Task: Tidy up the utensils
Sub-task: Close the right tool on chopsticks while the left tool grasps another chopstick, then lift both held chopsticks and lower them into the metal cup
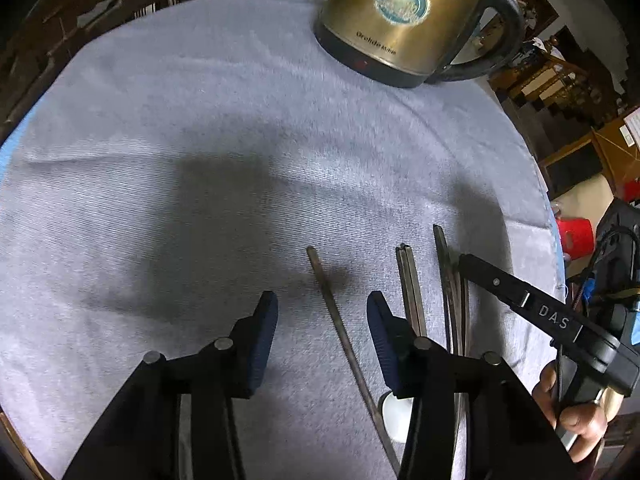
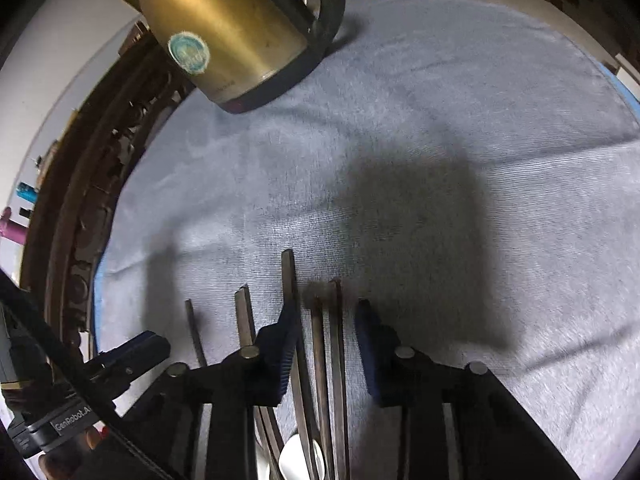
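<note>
Several dark, slim chopsticks lie on a pale blue-grey cloth that covers a round table, their long axes running roughly away from both cameras and nearly parallel. In the left wrist view the left gripper hangs with its jaws spread wide and nothing between the pads; one lone chopstick lies straight ahead in that gap, slanting a little leftward at its far tip. Just right of it sits a close pair, then a further bunch beside the right gripper, which reaches in from the right. In the right wrist view the right gripper is also spread, straddling two sticks that lie side by side along its line of sight; whether the pads touch them I cannot tell. A longer stick runs against its left finger. The left gripper looks nearer the lone stick, so gathering it toward the group likely turns on closing across its narrow width. The sticks look hard, smooth and square-ended; the cloth is soft and finely ribbed. Something white and rounded, perhaps a spoon bowl, sits at their near ends. A brassy metal kettle with a dark base and handle stands well apart at the far side.
</note>
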`<state>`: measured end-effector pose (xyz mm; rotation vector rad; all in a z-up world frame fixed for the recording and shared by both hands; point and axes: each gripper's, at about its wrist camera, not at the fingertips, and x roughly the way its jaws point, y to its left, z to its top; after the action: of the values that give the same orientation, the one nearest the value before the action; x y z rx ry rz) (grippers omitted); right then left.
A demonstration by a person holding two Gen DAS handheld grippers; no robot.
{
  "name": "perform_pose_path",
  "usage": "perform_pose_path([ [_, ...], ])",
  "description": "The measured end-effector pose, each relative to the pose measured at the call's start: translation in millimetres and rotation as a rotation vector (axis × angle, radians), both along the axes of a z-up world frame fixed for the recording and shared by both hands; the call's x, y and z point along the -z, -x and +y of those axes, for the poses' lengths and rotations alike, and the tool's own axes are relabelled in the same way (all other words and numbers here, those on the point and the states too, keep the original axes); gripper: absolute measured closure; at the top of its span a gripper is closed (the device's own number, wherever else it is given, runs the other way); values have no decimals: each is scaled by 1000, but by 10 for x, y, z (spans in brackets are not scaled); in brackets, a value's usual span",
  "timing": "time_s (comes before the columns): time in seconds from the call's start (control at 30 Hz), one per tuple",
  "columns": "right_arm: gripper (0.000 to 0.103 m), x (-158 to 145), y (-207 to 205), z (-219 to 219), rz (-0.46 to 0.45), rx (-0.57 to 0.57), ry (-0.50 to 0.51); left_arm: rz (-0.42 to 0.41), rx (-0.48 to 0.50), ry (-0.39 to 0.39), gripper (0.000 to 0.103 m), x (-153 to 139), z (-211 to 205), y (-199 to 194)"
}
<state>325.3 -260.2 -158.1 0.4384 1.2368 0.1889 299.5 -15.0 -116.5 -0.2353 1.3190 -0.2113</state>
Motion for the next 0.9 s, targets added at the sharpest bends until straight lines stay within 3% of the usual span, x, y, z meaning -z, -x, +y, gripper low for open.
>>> perform_pose_path([
  [0.17,94,-29,-63,114,-4,-42,142,15,-2,-29,66,90,-99,-30],
  [0.23,95,-38,-60,118,-4,-54,150,11,-2,-39,71,89,-134,-40],
  [0.3,95,-40,-55,71,-4,-51,137,5,-2,-63,93,97,-165,-46],
  [0.33,96,-41,-43,51,-6,-50,135,0,-1,-72,95,102,-177,-47],
  [0.5,96,-85,58,-110,-25,-22,69,-22,12,-30,97,87,-160,-28],
  [0.6,97,-208,157,-242,-64,-1,30,-77,16,-9,98,-44,-126,73],
  [0.9,97,-963,744,-432,-266,34,-14,-346,98,-9,98,-930,-23,661],
])
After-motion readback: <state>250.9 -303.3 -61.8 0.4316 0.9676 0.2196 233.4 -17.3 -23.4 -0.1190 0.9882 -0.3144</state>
